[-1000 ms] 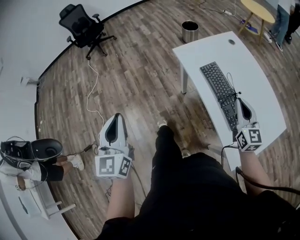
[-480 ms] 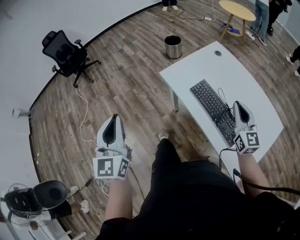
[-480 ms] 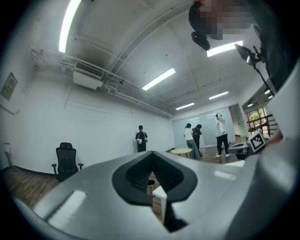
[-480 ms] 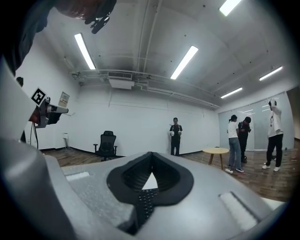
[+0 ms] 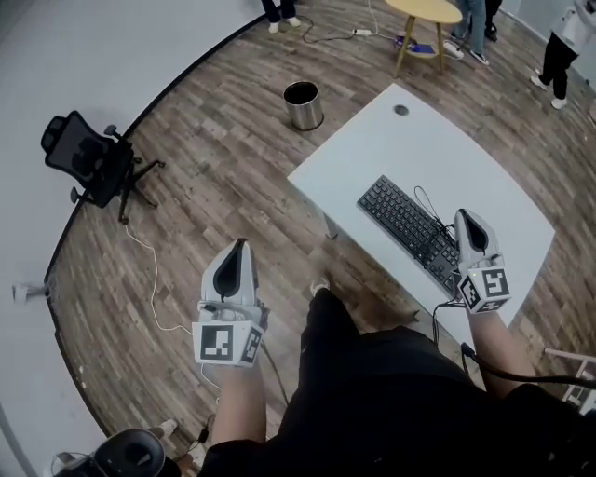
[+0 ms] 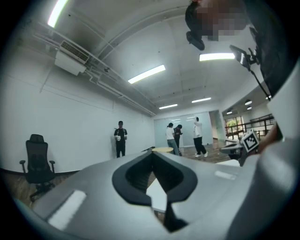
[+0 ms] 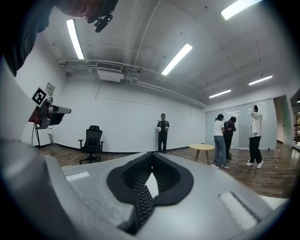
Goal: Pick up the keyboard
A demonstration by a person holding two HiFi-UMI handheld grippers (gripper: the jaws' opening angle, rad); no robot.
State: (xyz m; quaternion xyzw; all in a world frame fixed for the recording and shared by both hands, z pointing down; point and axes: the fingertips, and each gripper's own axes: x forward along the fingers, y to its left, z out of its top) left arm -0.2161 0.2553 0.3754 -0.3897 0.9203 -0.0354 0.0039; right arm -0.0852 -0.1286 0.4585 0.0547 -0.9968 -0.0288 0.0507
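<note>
**A:** Where does the keyboard lie against the tongs?

**B:** The keyboard (image 5: 407,224) lies slantwise on the white bench (image 5: 410,140), close to the bench's near edge. The right tongs (image 5: 464,216) are over its near right end. The left tongs (image 5: 242,244) are out over the wooden floor (image 5: 233,177), well apart from the bench and keyboard.

**A:** And how do the jaws stand?

**B:** Both pairs are closed tight, tip against tip, with nothing caught between them. That shows in the left gripper view and in the right one.

**A:** What can't you make out?

**B:** I cannot tell whether the right tongs touch the keys or only hang above them. In the head view they cover the keyboard's near end. In the right gripper view only a narrow strip of keys shows below the jaws. The people at the top of the head view are cut off at the legs. A dark object at the bottom left corner is too cropped to name.

**A:** Counts?

**B:** There is one keyboard, one bench and two tongs. There is also one metal bin (image 5: 302,104), one black office chair (image 5: 93,163) and one round yellow table (image 5: 424,11). A thin dark cable (image 5: 426,200) loops on the bench beside the keyboard. In the right gripper view four people stand. One person (image 7: 162,132) is alone by the wall, and a group of three (image 7: 229,140) is near the round table.
</note>
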